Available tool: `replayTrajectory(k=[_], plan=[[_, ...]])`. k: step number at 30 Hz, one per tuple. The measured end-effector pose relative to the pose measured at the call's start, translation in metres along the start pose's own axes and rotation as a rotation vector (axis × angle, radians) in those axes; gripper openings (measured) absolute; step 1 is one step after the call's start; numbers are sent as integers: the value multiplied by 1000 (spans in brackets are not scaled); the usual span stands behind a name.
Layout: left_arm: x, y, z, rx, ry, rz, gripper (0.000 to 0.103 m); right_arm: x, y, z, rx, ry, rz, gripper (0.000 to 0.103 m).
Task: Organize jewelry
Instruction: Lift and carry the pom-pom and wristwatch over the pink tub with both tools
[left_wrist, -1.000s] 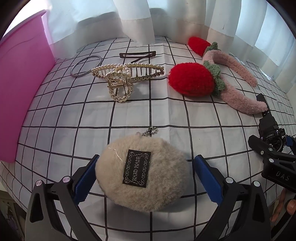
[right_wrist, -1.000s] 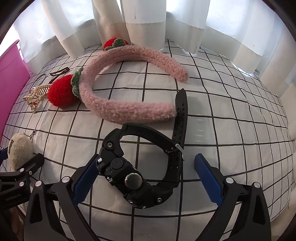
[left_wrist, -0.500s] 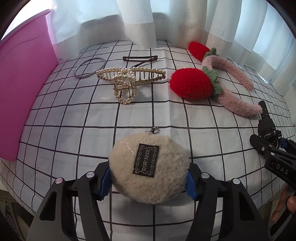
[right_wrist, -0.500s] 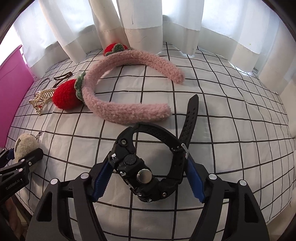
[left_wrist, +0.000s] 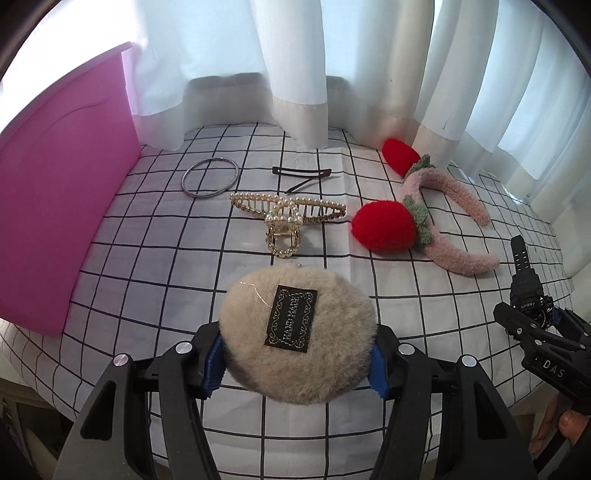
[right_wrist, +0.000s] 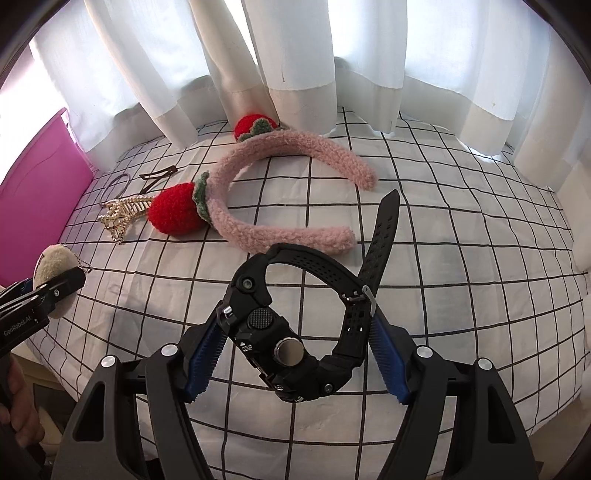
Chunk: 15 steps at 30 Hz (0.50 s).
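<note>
My left gripper (left_wrist: 295, 365) is shut on a beige furry pom-pom keychain (left_wrist: 295, 332) with a black label, held above the checked cloth. It also shows in the right wrist view (right_wrist: 55, 269), at the left edge. My right gripper (right_wrist: 295, 350) is shut on a black sport watch (right_wrist: 295, 332), lifted off the cloth with its strap end sticking up. The watch also shows in the left wrist view (left_wrist: 528, 291), at the right edge.
On the checked cloth (left_wrist: 147, 258) lie a pearl hair claw (left_wrist: 288, 218), a metal bangle (left_wrist: 210, 177), a dark hair clip (left_wrist: 301, 173) and a pink strawberry headband (left_wrist: 443, 229). A pink box (left_wrist: 55, 221) stands at the left. White curtains hang behind.
Both grippers closed from open, the left on the pom-pom and the right on the watch, and both have lifted their objects off the cloth.
</note>
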<state>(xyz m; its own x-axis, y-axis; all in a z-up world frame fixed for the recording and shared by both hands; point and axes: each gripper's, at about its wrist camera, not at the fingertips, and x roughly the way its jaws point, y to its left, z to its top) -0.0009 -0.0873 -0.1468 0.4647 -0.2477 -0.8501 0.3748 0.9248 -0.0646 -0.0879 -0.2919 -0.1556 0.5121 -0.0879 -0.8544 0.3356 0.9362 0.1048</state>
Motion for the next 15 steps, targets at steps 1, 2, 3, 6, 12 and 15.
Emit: replayTrajectory(k=[1,2,3,6,12,15], plan=[[-6,1,3,0,-12,-2,58,-5,3,3,-5,-8,3,70],[-12,3,7,1,-23,-4,58,-9,7,6,-10,-15,6,70],[-18,6,10,0,-36,-5,58,-14,12,9,-14,-22,10,70],[-36,14,19,-1,-73,-10,58,-27,27,18,-32,-47,20,70],[-77,43,41,-29,-159,-12,58,-53,63,41,-81,-102,55,70],[-101,64,51,-55,-213,-7,58,-67,87,56,-112,-140,83,70]])
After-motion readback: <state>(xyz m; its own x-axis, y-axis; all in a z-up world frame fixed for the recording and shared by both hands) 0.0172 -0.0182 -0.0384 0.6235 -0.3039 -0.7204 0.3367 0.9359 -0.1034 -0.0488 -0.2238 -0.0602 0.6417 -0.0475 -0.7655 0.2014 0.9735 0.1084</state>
